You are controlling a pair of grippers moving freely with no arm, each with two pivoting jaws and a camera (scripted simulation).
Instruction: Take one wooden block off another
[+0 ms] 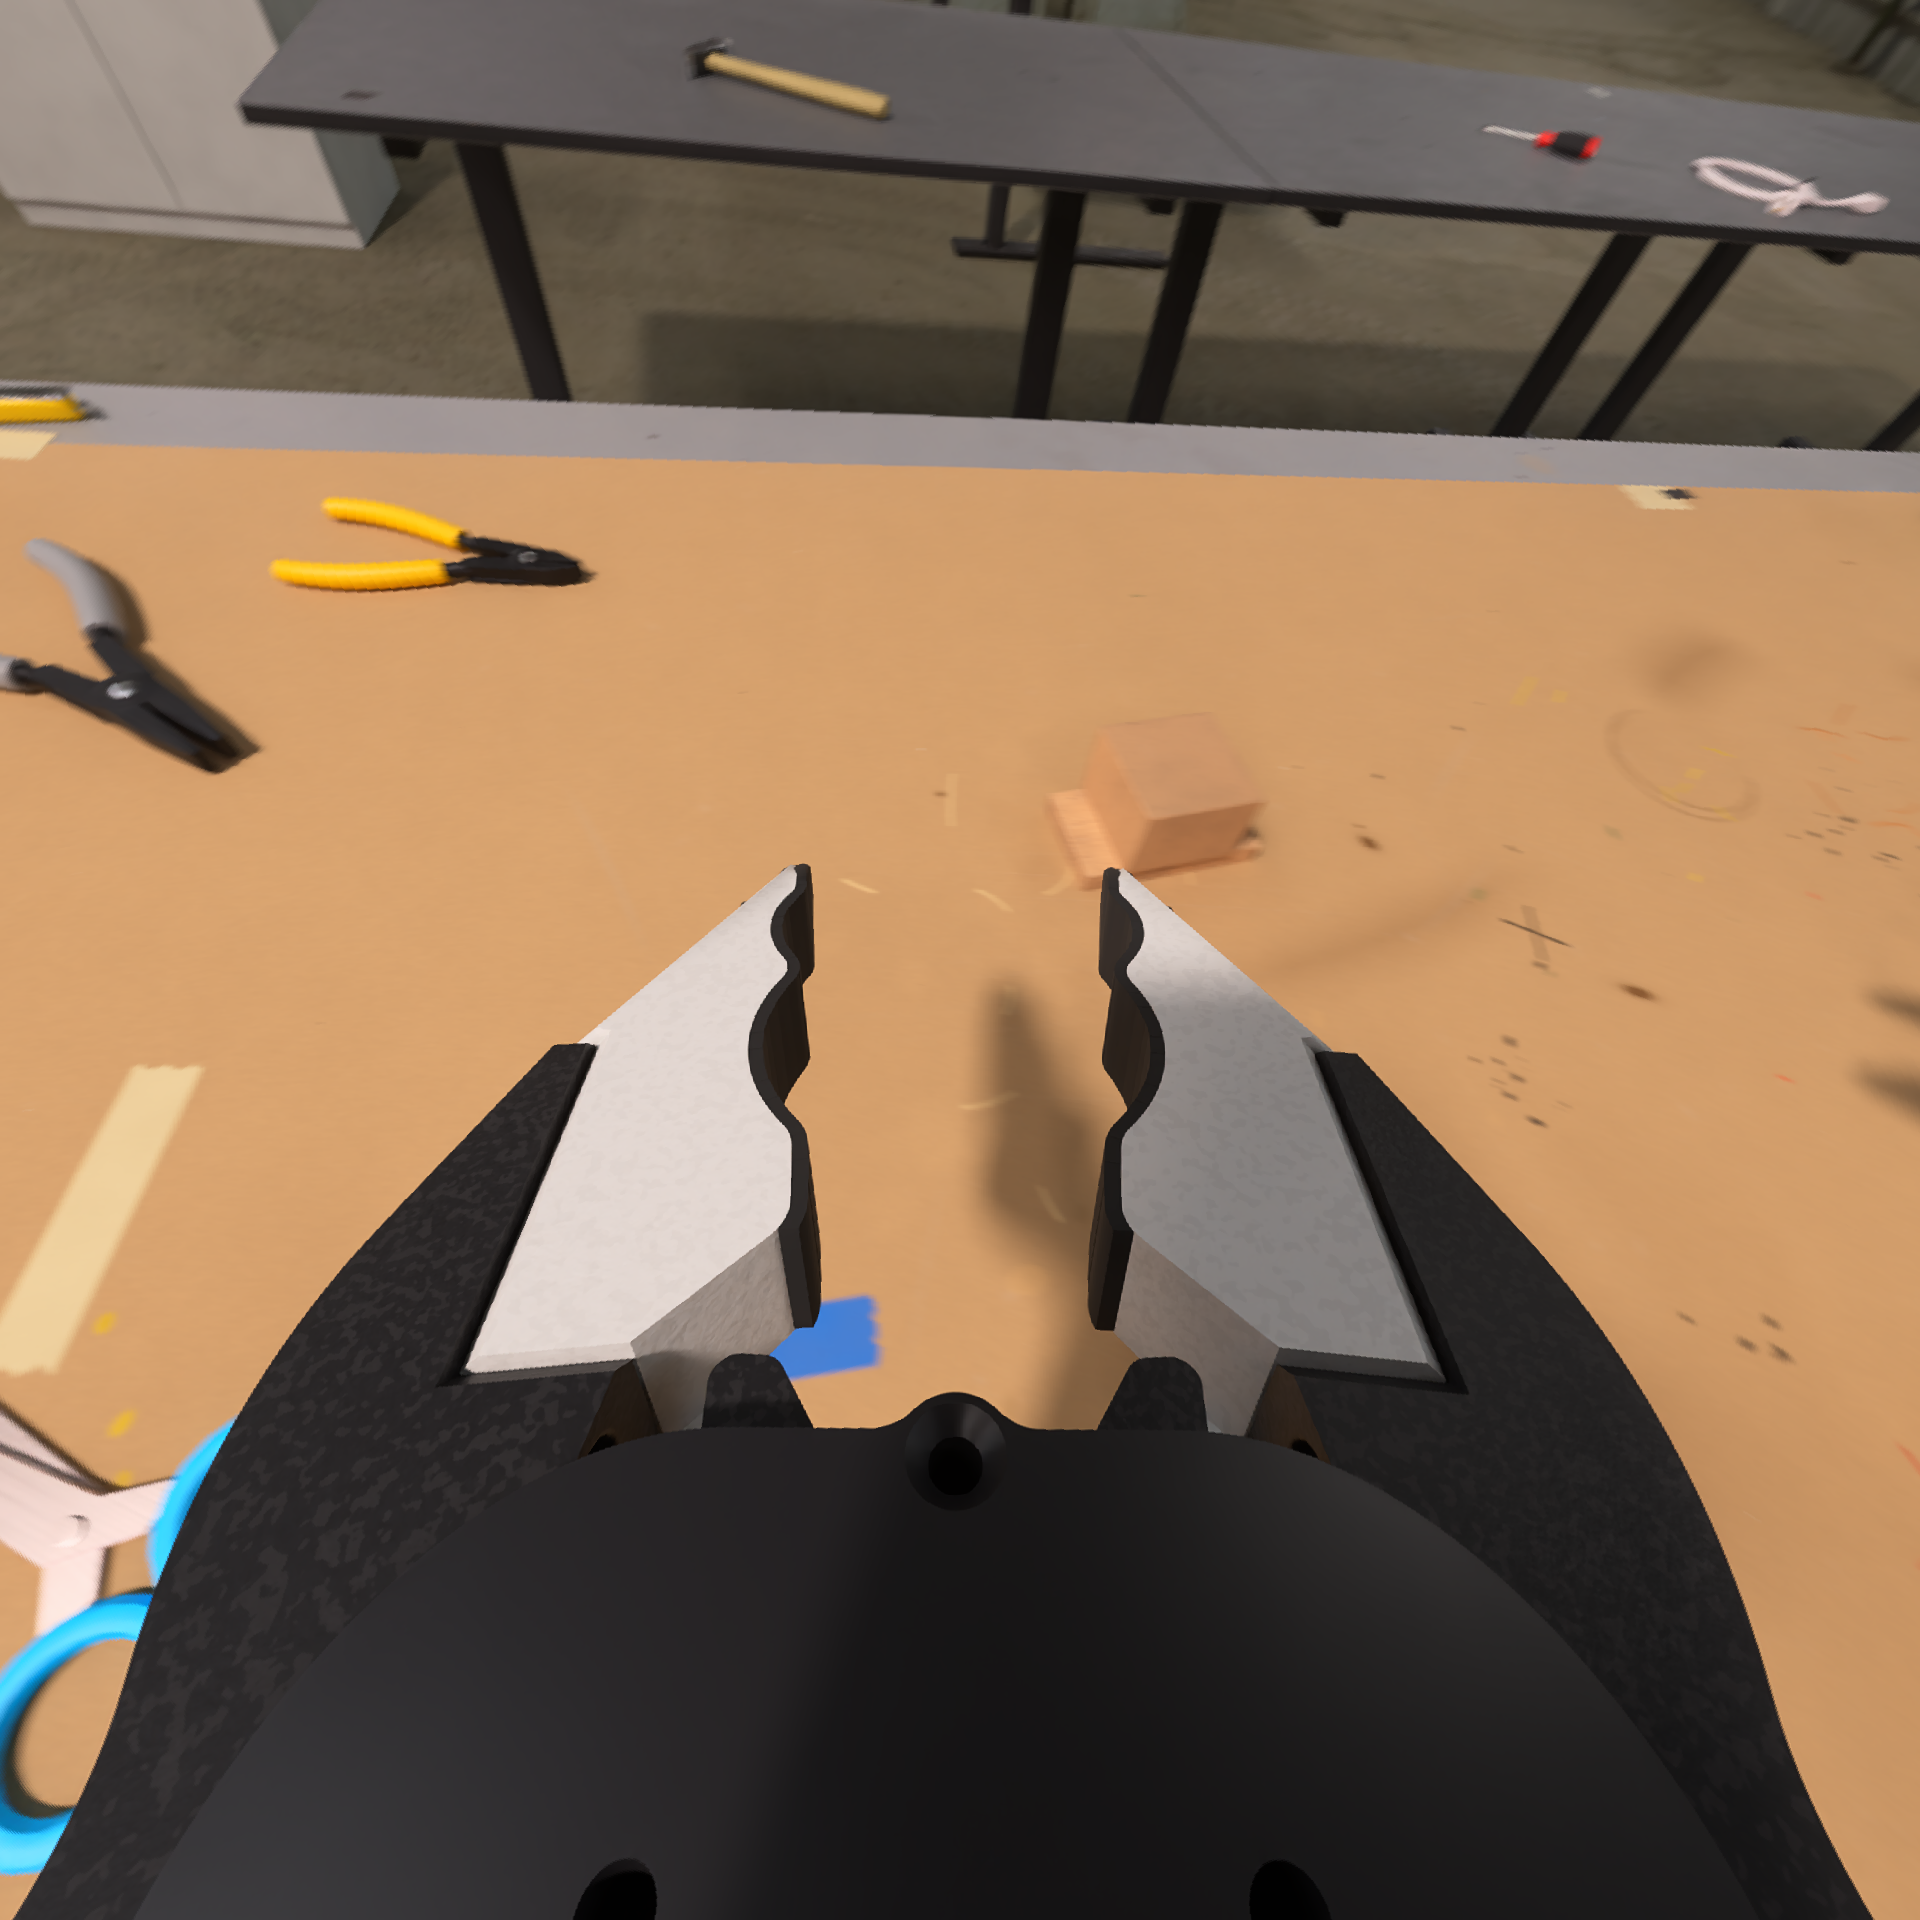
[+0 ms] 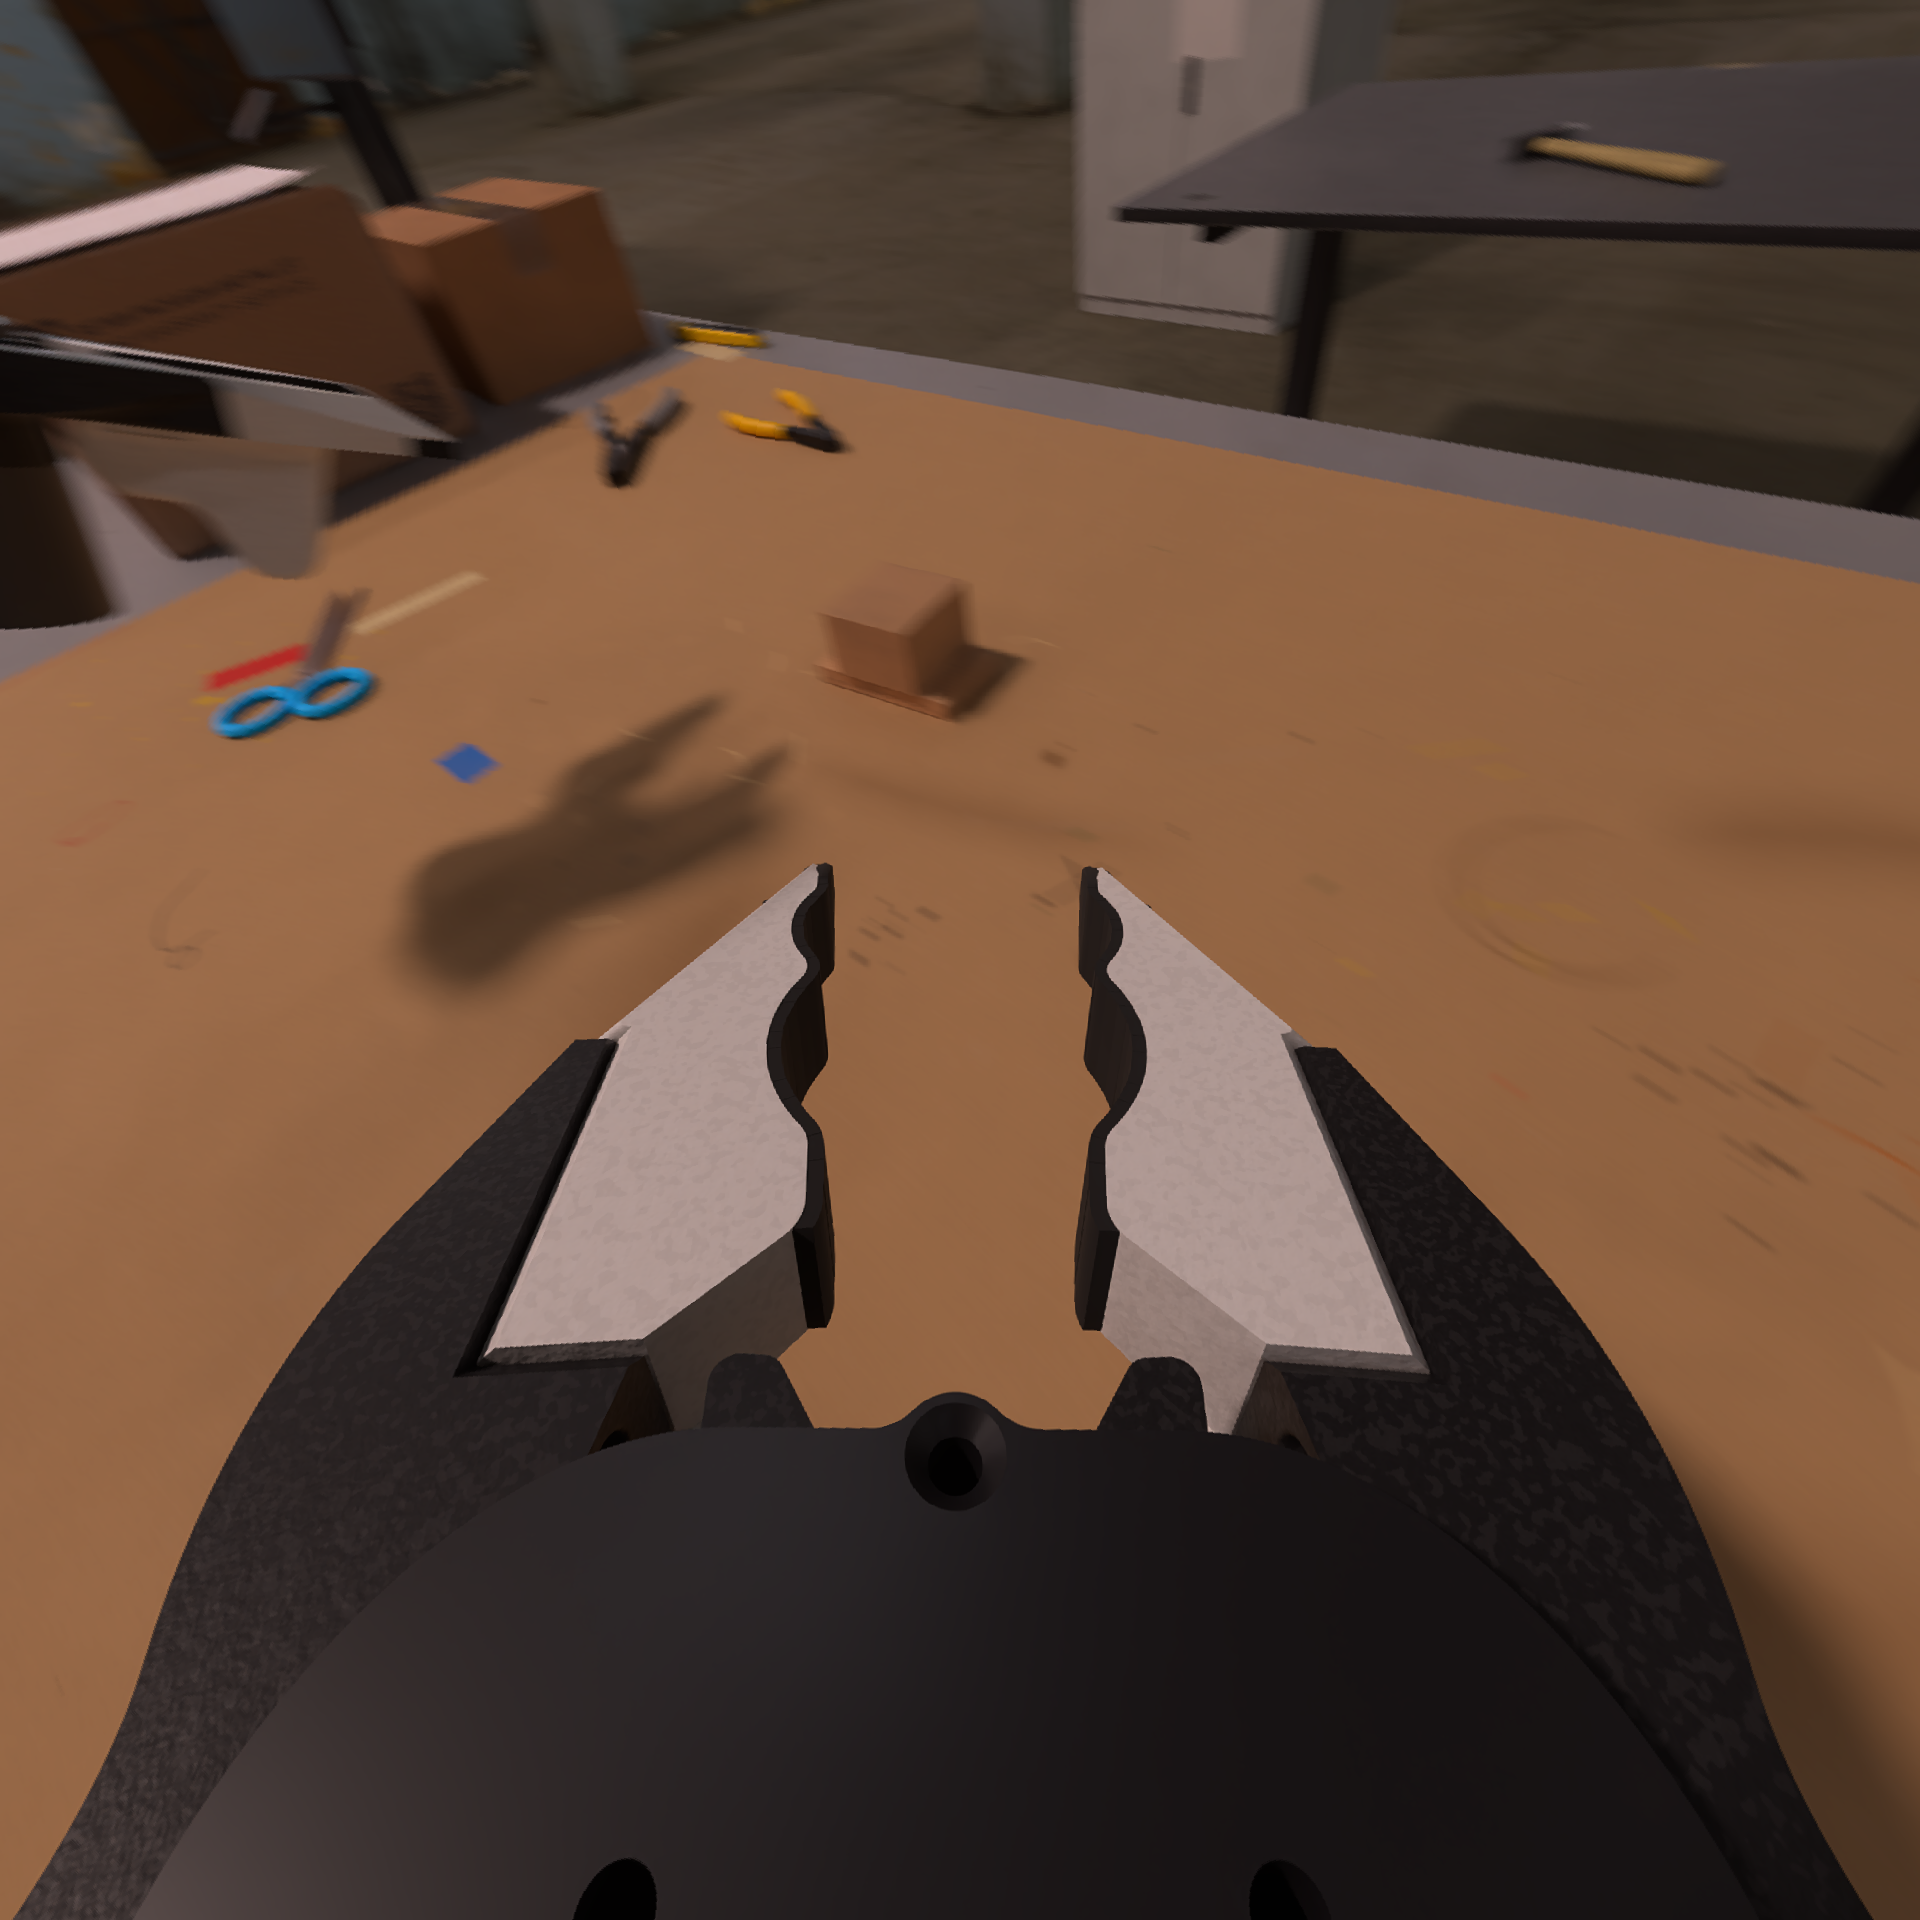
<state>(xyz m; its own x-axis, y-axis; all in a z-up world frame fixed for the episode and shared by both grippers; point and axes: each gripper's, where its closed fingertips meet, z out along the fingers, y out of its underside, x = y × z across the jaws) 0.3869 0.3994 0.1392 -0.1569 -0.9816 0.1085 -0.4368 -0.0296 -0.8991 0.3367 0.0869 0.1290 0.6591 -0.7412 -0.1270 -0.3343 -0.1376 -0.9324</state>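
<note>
nothing lifted yet: both sets of jaws parted and empty, blocks stacked

looking from both wrist views at the same small stack: a wooden cube (image 1: 1169,795) sitting squarely on a flat wooden block (image 1: 1081,836), the pair resting on the bench (image 1: 727,727) towards its far edge, well away from the near edge and from the left-side clutter. no gap showing between cube and slab, so judging the separation as not begun.

left gripper (image 1: 956,873) hovering above the bench with jaws parted, only bare bench between them, the right fingertip lining up just short of the slab's near corner but not touching as far as can be told. right gripper (image 2: 956,871) likewise hanging over bare bench, jaws parted about as wide, gripping nothing, the stack (image 2: 902,636) lying ahead and slightly left, clearly apart from the tips.

leaving untouched towards the far left corner: yellow pliers (image 1: 436,556) and grey-handled pliers (image 1: 114,665); blue scissors (image 2: 293,701) nearer the left edge.

remaining, as a judgement: closing in on the cube, pinching its sides, possibly steadying the slab with the other gripper, lifting clear and setting down apart. essentially the whole task outstanding.
</note>
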